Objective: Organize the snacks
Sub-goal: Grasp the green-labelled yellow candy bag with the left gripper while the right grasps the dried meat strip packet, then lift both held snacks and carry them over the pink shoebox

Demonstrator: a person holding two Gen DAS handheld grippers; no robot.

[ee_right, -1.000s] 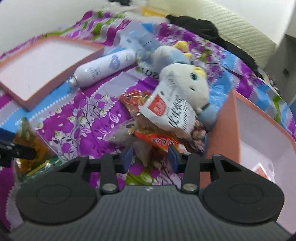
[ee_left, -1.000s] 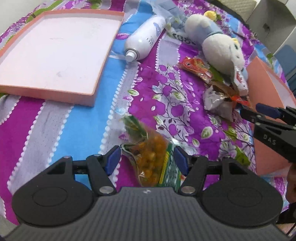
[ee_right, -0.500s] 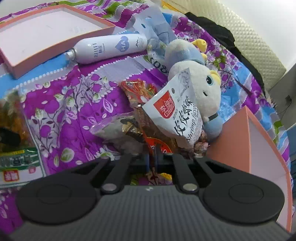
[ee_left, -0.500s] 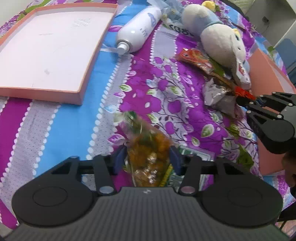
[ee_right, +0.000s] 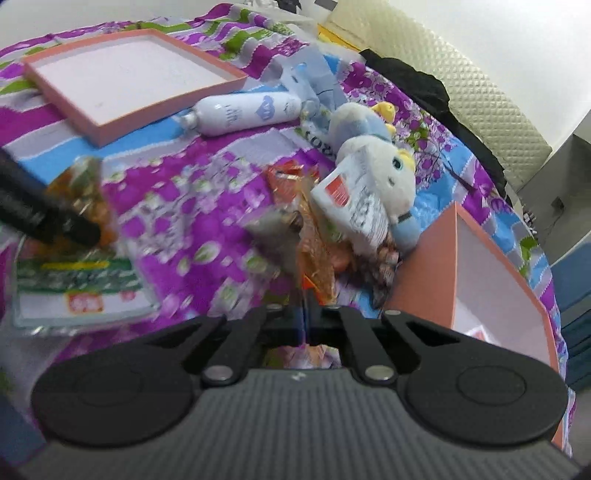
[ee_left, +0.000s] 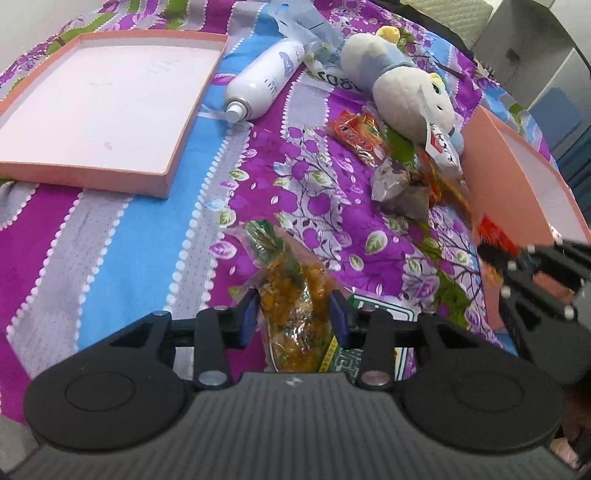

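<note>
My left gripper (ee_left: 293, 317) stands around a clear bag of orange snacks (ee_left: 295, 295) on the bedspread, its blue pads touching the bag's sides. A green and white packet (ee_left: 373, 332) lies under it. My right gripper (ee_right: 307, 321) is shut on an orange-red snack packet (ee_right: 317, 254) and lifts it; it shows blurred in the left wrist view (ee_left: 491, 240). A white shrimp-chip bag (ee_right: 354, 203), a red packet (ee_left: 358, 133) and a silver packet (ee_left: 399, 184) lie by the plush toy (ee_left: 406, 92).
A pink box (ee_right: 491, 280) stands open at the right, with a packet inside. A shallow pink lid (ee_left: 99, 107) lies far left. A white spray bottle (ee_left: 266, 81) and a plastic bag (ee_left: 314, 33) lie at the back.
My left gripper has narrowed around the orange snack bag. My right gripper closed on the orange-red packet and pulled it up and back from the pile.
</note>
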